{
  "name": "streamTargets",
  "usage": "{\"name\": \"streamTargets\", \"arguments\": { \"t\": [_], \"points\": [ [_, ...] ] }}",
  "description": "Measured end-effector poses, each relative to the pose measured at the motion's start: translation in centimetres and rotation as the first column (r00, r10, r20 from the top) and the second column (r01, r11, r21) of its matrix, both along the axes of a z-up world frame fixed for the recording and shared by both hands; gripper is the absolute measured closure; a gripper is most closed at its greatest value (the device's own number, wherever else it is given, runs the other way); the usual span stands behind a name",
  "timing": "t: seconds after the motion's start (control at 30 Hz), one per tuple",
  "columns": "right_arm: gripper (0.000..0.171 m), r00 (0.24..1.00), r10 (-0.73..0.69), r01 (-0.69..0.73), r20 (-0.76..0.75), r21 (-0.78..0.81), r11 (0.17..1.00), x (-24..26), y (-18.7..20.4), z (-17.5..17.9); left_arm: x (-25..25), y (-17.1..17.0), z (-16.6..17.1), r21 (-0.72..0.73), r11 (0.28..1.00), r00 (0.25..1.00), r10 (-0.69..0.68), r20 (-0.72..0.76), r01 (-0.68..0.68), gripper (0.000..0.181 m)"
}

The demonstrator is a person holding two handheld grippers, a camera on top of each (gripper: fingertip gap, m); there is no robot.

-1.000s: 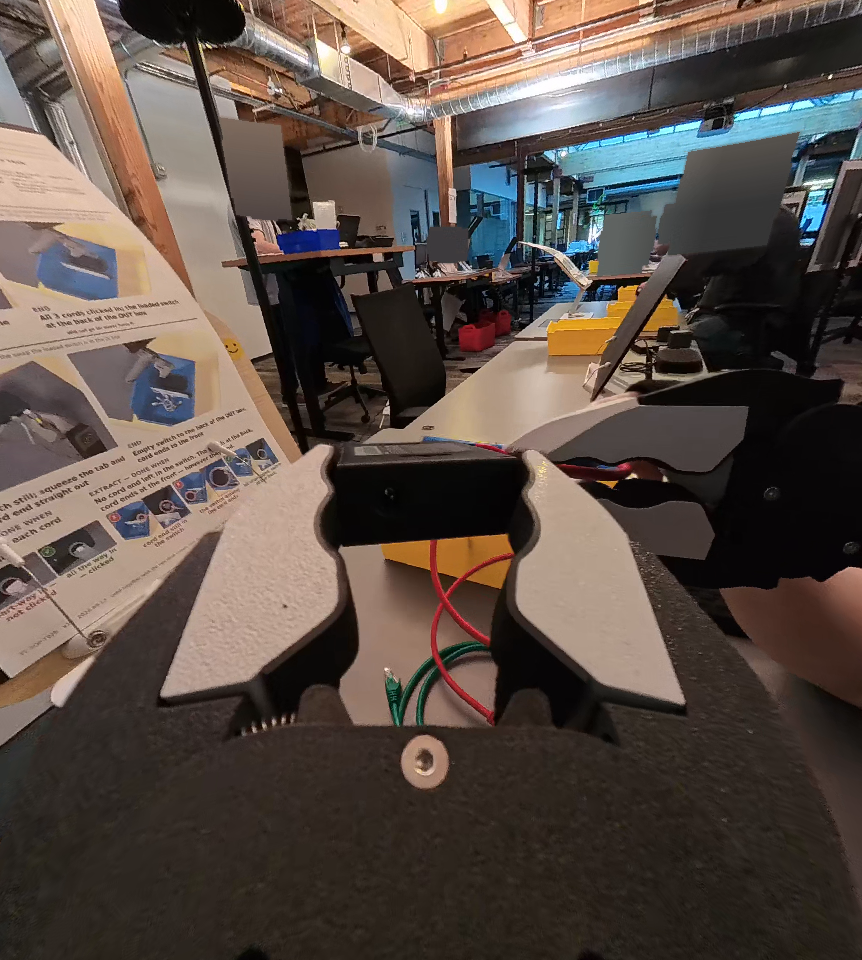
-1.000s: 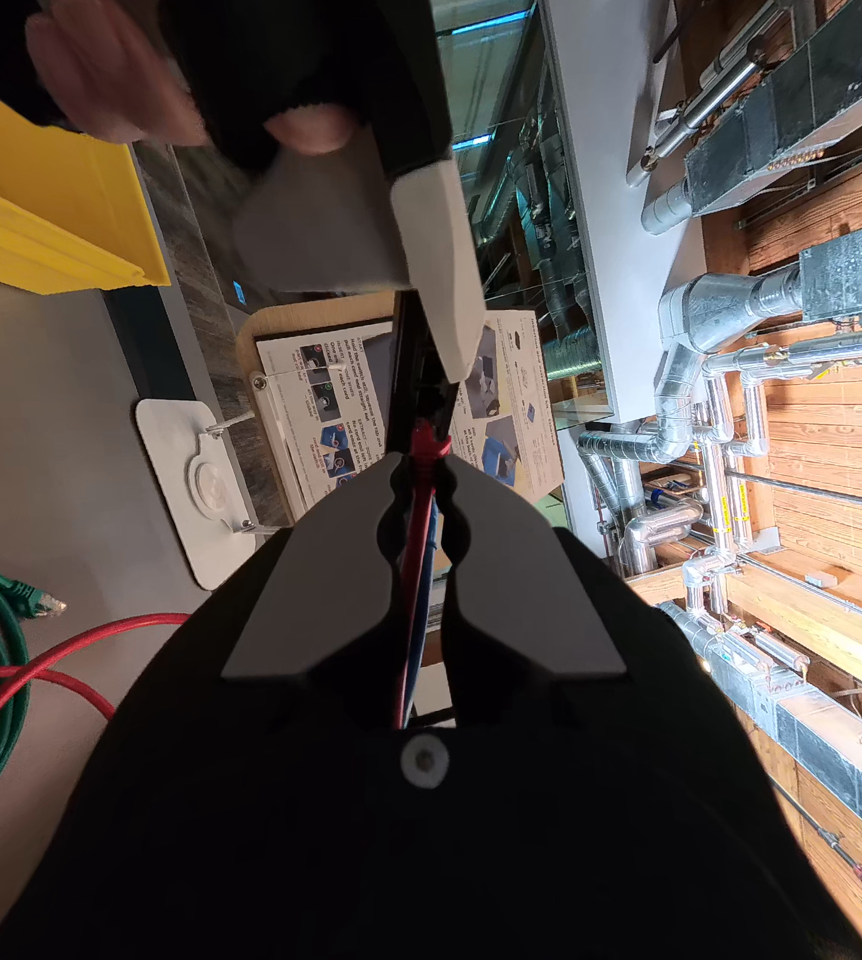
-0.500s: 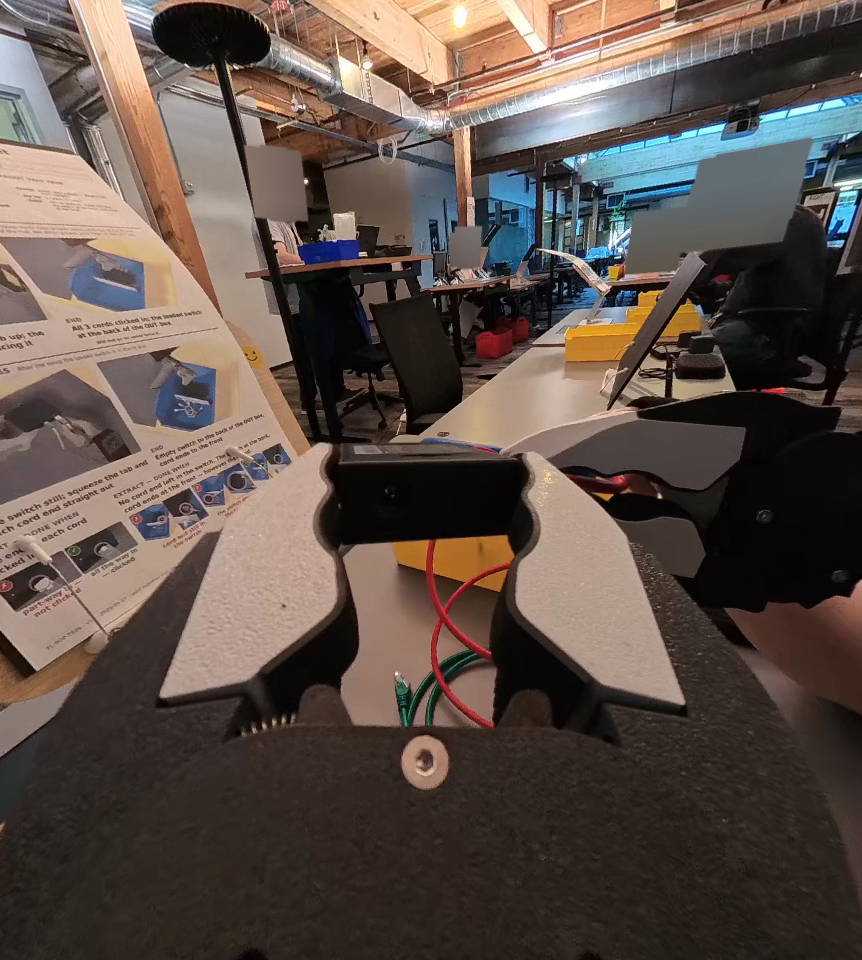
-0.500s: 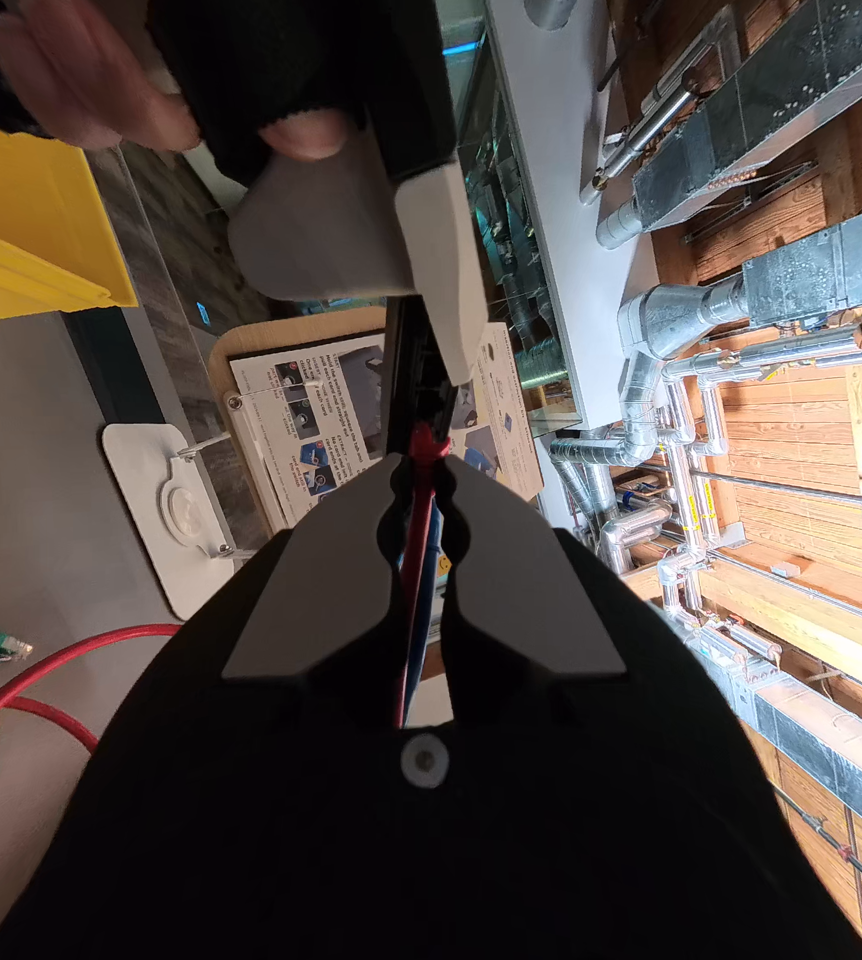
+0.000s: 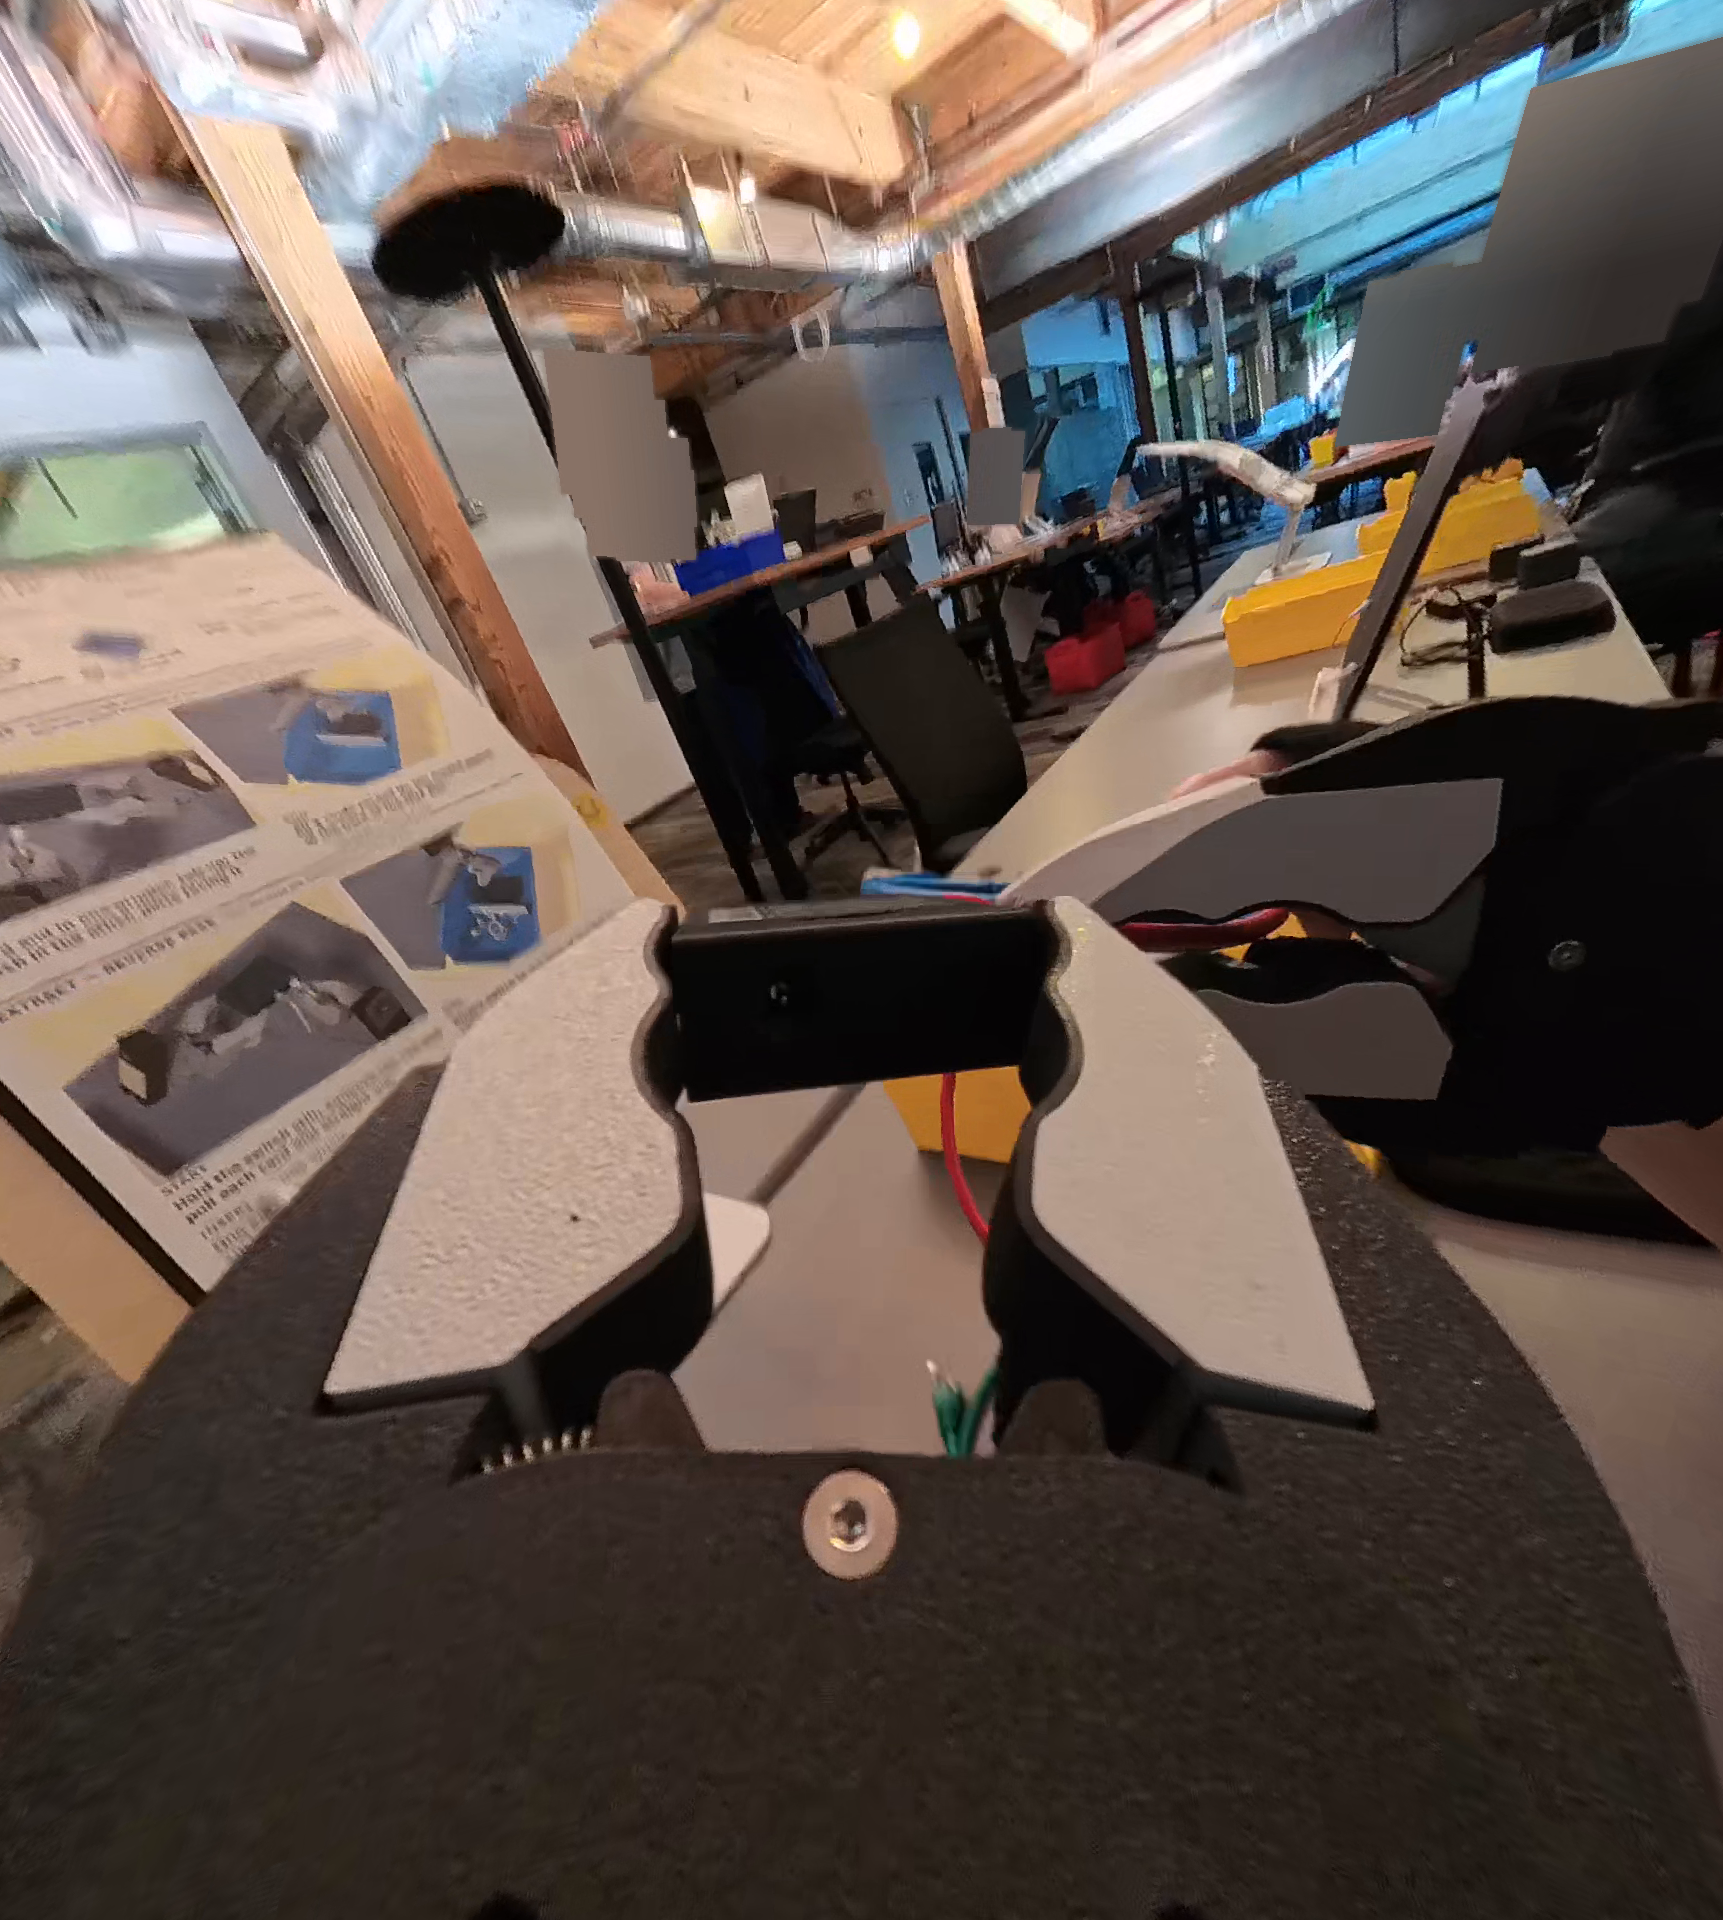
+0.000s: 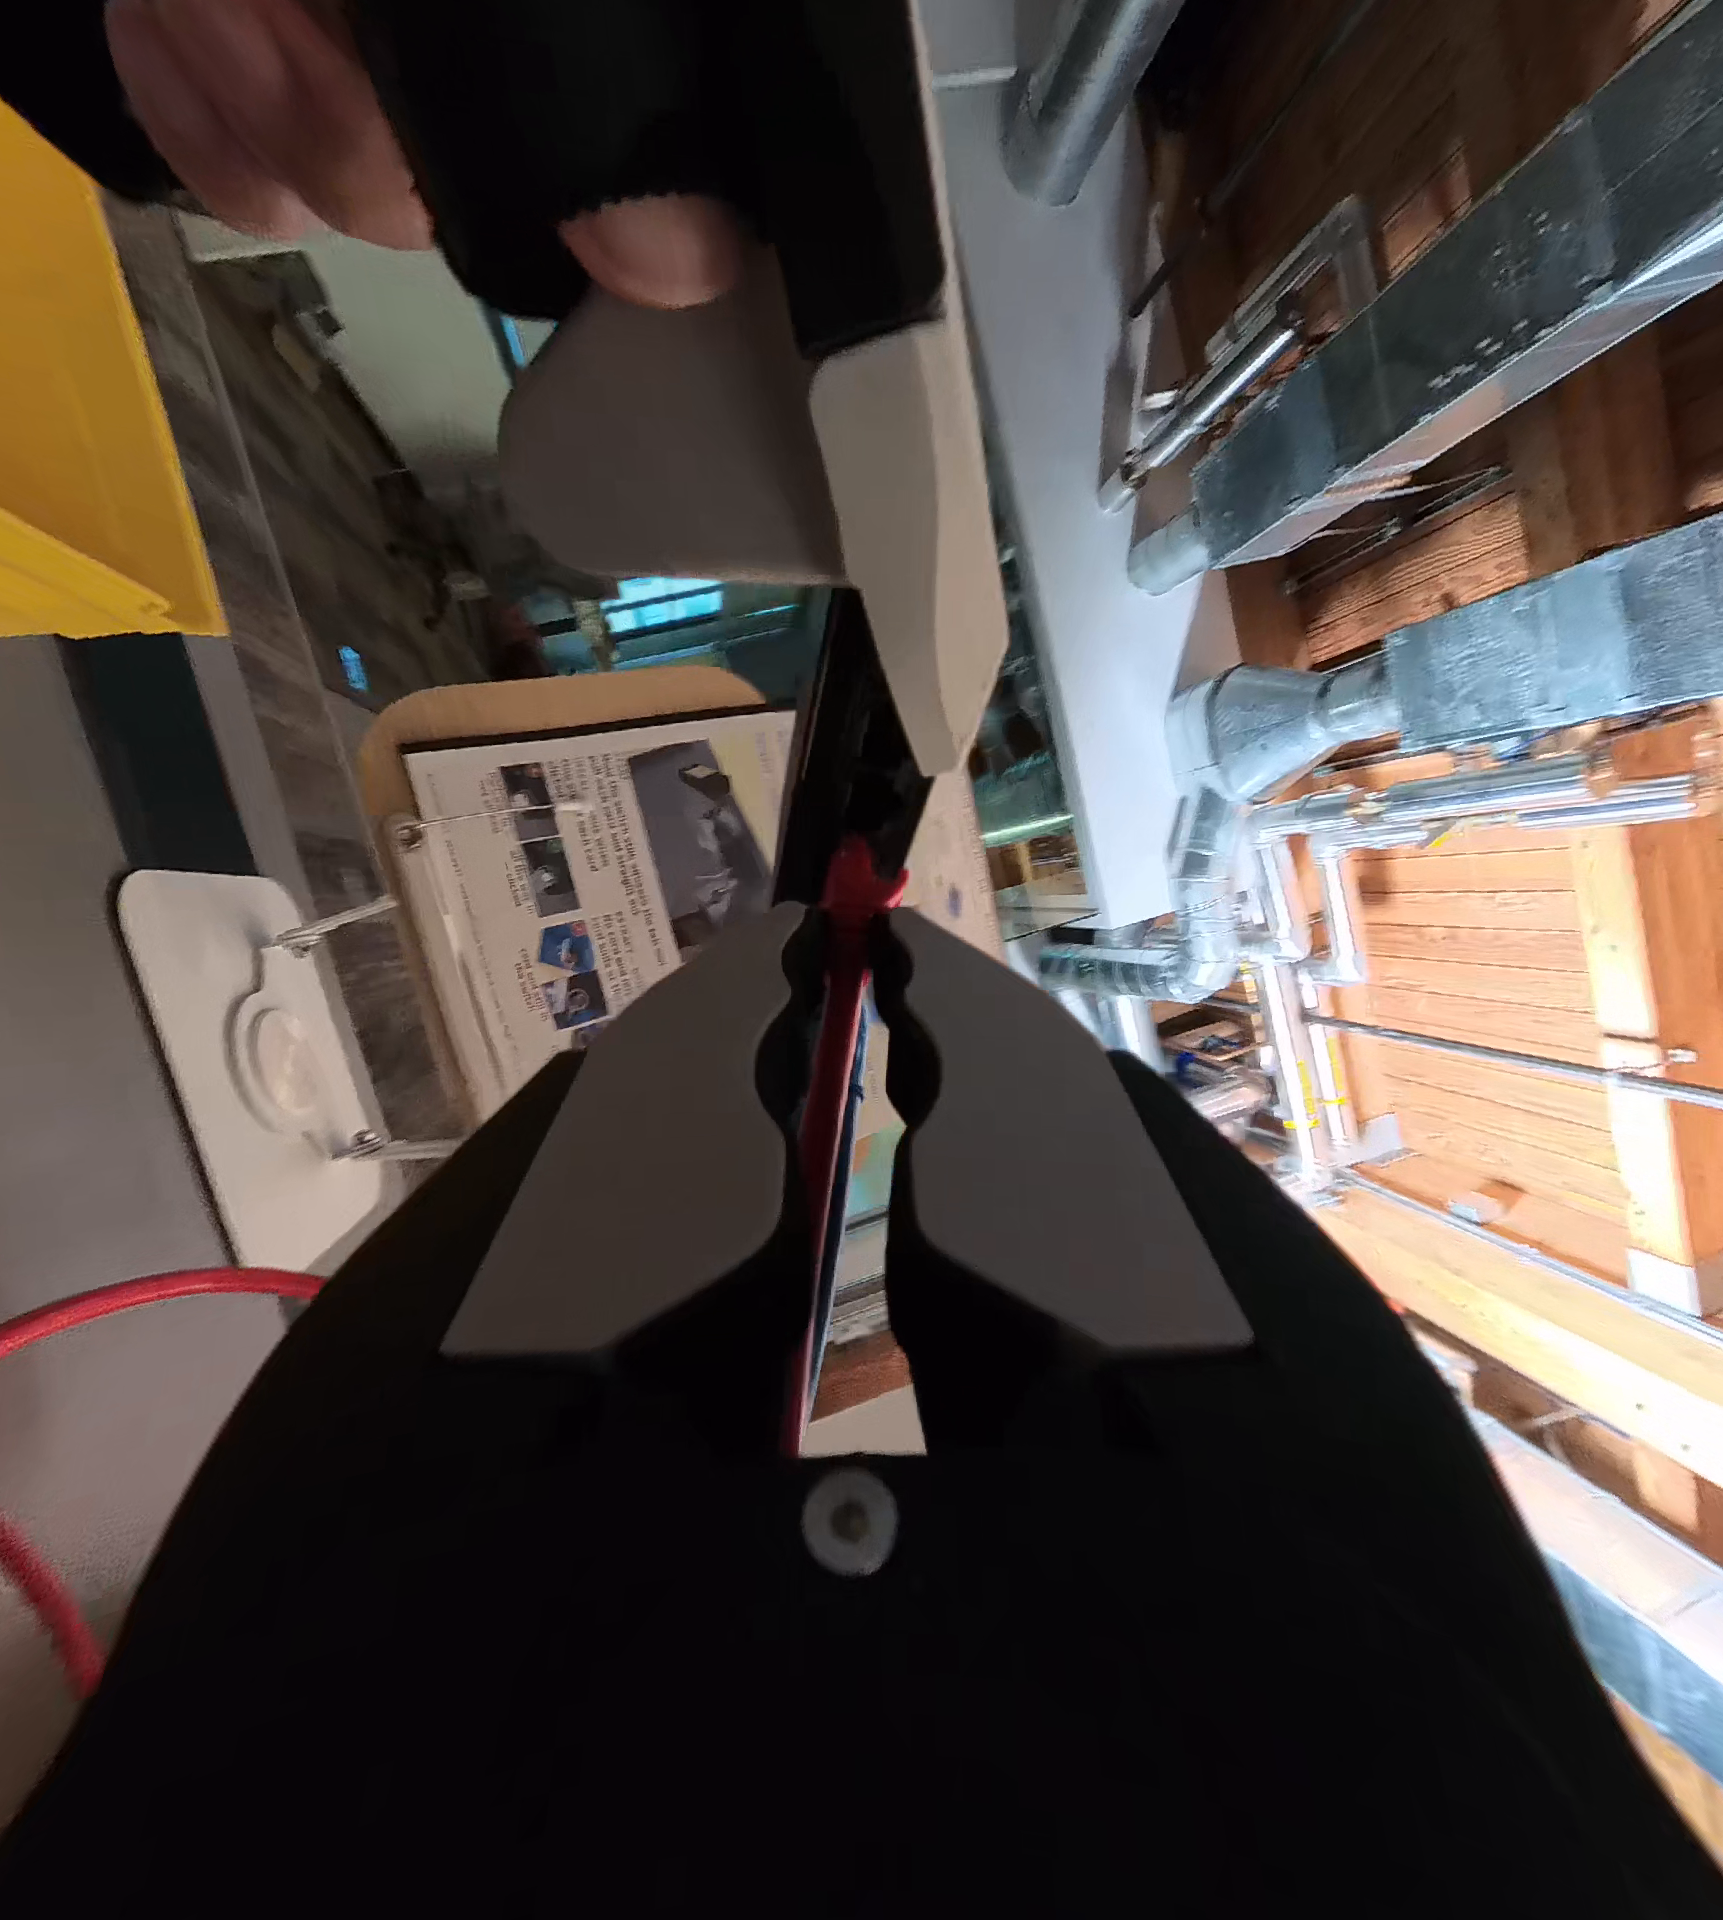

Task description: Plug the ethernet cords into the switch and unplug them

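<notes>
My left gripper is shut on the black switch and holds it up above the table. My right gripper is shut on the red ethernet cord just behind its plug, which sits at the switch's edge. In the left wrist view the right gripper comes in from the right with the red cord between its fingers. A blue cord shows behind the switch. The green cord's plug lies on the table below.
A yellow bin stands on the grey table beyond the switch, also in the right wrist view. An instruction board on a white stand is to the left. Red cord loops lie on the table. My hands' fingertips stand some 4 centimeters from each other.
Both grippers have shifted together with the switch and red cord; the views swing and blur. The grips are unchanged.
</notes>
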State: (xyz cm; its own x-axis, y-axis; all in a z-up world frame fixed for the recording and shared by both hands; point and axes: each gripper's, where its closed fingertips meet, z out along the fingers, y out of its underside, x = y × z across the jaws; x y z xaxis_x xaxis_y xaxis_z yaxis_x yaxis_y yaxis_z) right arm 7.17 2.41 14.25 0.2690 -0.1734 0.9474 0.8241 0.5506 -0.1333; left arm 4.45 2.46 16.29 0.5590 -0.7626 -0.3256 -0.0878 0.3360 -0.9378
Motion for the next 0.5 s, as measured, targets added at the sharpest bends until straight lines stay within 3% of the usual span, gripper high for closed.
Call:
{"name": "streamTargets", "arguments": {
  "t": [0.13, 0.37, 0.5],
  "points": [
    [0.161, 1.000, -0.009, 0.010, -0.007, 0.089, 0.996, 0.0, -0.3, 0.7, 0.0, -0.7, 0.8, 0.090, 0.996, 0.999, 0.031, -0.007, -0.030, 0.118],
    [0.160, 0.999, -0.040, 0.040, -0.004, 0.144, 0.989, 0.4, 0.5, 0.6, -0.5, 0.7, 0.5, -0.005, 0.990, 0.990, 0.143, -0.002, -0.143, 0.107],
    [0.160, 0.999, -0.043, 0.039, 0.022, 0.160, 0.986, 0.3, 0.6, 0.4, -0.3, 0.8, 0.3, -0.047, 0.991, 0.992, 0.124, 0.010, -0.124, 0.107]
  ]
}}
